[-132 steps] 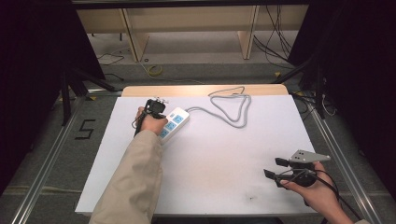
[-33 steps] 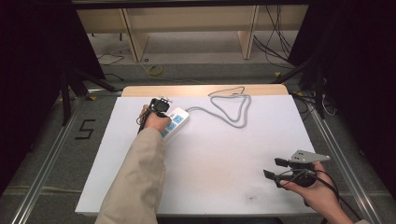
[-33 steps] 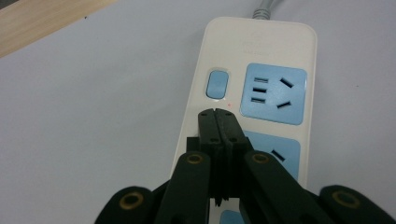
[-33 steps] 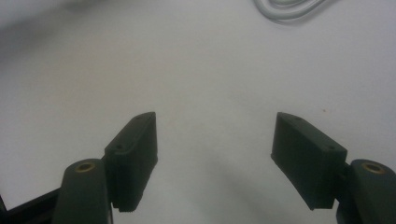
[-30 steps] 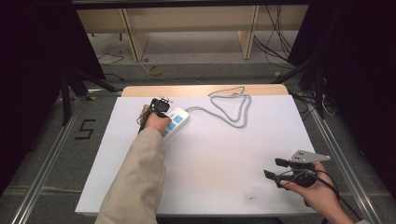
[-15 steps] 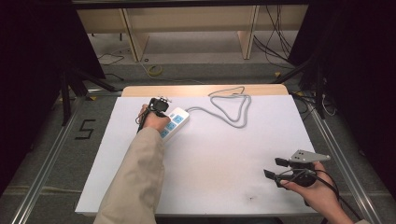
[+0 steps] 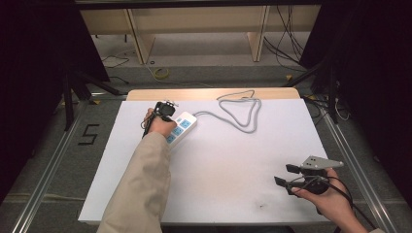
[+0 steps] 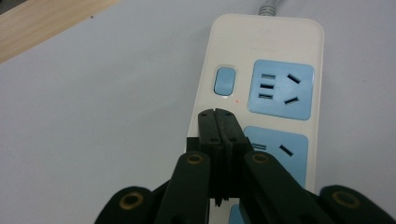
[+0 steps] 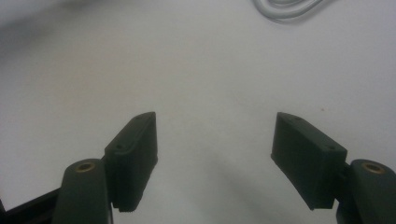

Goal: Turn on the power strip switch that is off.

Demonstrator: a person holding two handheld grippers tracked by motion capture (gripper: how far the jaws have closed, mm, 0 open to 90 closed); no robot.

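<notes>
A white sheet is covering the counter [image 7: 218,194], with a strip of bare wood showing along its far edge. A white power strip [image 7: 180,127] with blue sockets is lying at the far left, its grey cord [image 7: 240,114] looping toward the far middle. The left gripper [image 8: 218,116] is hovering over the strip beside its switch [image 8: 224,81], fingers pressed together. The right gripper [image 7: 285,175] is waiting near the front right corner, fingers spread wide over bare sheet. Beyond, wooden shelving [image 7: 194,19] and loose cables [image 7: 286,34] are sitting on grey floor.

Power strip [image 7: 180,127] far left on table [image 7: 233,194], its cord [image 7: 240,112] looping behind and right
</notes>
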